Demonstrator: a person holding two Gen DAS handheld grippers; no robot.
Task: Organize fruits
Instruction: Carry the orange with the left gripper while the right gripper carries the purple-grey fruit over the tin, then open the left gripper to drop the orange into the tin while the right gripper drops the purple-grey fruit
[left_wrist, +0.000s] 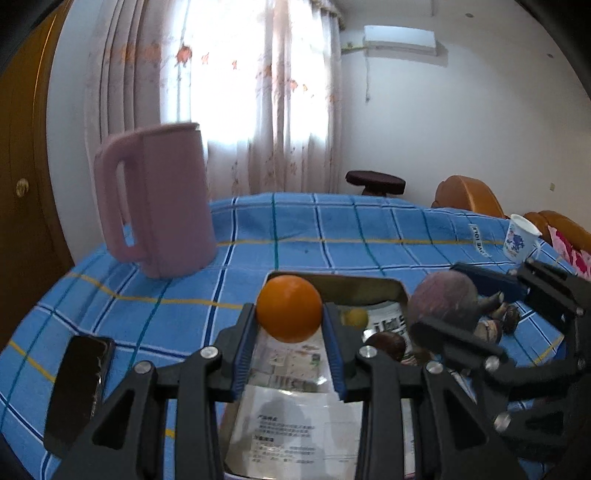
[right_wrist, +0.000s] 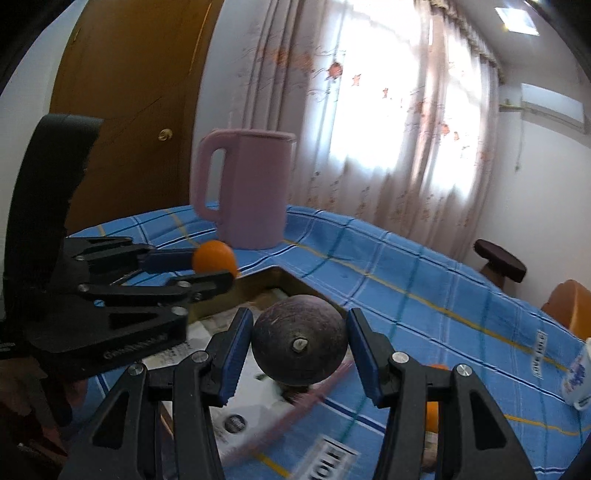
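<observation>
My left gripper (left_wrist: 290, 332) clamps an orange (left_wrist: 289, 308) above the tray's (left_wrist: 369, 286) far-left corner. My right gripper (right_wrist: 300, 352) grips a dark fruit (right_wrist: 300, 341) over the tray's right edge, w/ both off the table (left_wrist: 332, 229).

smooth matt orange (left_wrist: 289, 308); scuffed dull purple fruit (right_wrist: 300, 339); woven checked cloth (left_wrist: 332, 236); glossy metal tray (left_wrist: 400, 291).
</observation>
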